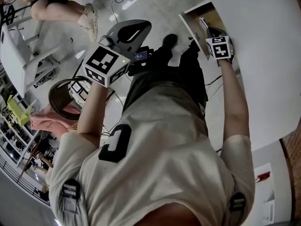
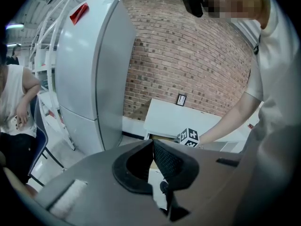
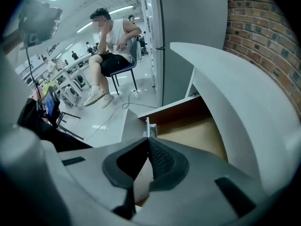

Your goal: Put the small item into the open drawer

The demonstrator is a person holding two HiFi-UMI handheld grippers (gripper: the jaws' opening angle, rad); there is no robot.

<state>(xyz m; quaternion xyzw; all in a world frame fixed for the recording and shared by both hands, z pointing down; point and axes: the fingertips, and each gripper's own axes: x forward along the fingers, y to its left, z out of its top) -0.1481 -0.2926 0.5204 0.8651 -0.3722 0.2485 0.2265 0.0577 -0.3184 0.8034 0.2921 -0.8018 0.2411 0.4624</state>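
The right tool (image 3: pixel 148 139) is closed, its two jaws meeting at the tips; pinched between them is the small item (image 3: pixel 147 127), a thin, flat, pale piece standing on edge and sticking out just past the tips; the pads press on it from both sides. In the head view this tool (image 1: pixel 208 30) points steeply down over the open drawer (image 1: pixel 205 14), which is pulled out from under the white bench (image 1: pixel 263 55); in the right gripper view the item sits above the drawer's front edge, with the drawer's brown wooden floor (image 3: pixel 193 128) just to its right; whether the item touches the drawer cannot be told. The left tool (image 2: pixel 153 143) is also closed, jaws together at the tips with nothing between them; in the head view it (image 1: pixel 129 32) is held over the floor, well apart from the drawer.
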